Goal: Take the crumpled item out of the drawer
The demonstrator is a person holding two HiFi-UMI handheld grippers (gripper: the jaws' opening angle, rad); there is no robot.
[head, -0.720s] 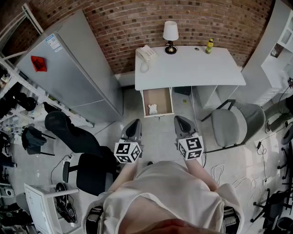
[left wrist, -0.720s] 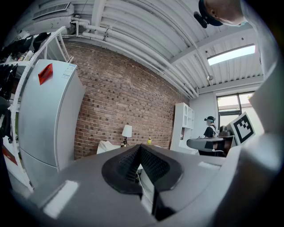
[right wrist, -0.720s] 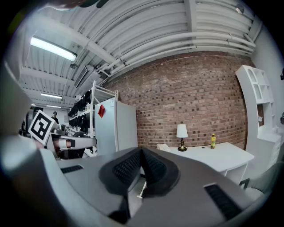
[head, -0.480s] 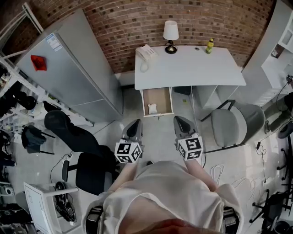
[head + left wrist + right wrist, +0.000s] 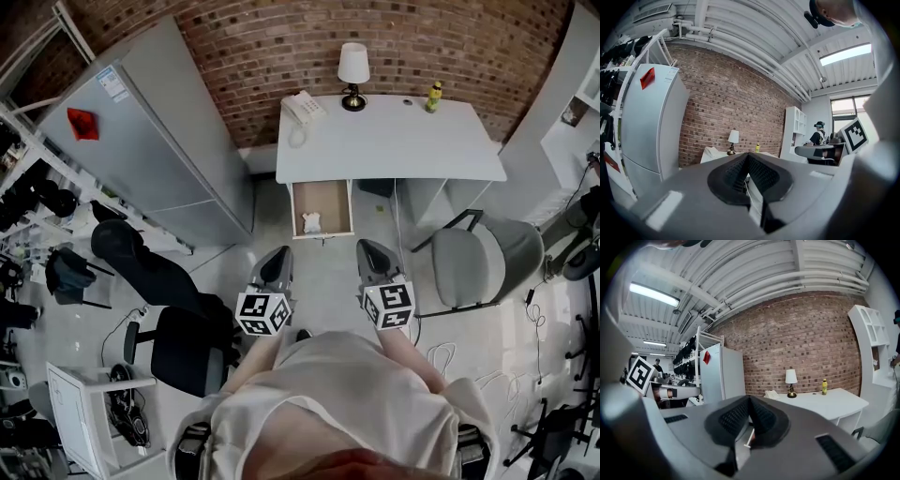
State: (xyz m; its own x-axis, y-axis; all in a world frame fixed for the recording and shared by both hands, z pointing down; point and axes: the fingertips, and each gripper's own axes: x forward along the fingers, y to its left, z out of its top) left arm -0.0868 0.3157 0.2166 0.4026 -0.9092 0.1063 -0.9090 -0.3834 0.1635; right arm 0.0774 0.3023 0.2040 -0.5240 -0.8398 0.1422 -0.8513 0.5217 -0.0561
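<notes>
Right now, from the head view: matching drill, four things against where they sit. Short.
Things:
1. table lamp
2. yellow bottle
3. white telephone
4. crumpled item

Places:
a. in the open drawer
b. desk, far picture-left corner
c. desk, far edge, a little picture-left of centre
d. desk, far edge, picture-right of centre

Pairs: 1-c, 2-d, 3-b, 4-a

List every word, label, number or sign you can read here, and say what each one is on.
No text here is legible.
Blue-and-white label on the fridge: too small to read.
Red sticker on the fridge: no readable print.
Yellow bottle on the desk: label too small.
Left marker cube, right marker cube: black-and-white square patterns, no letters.
</notes>
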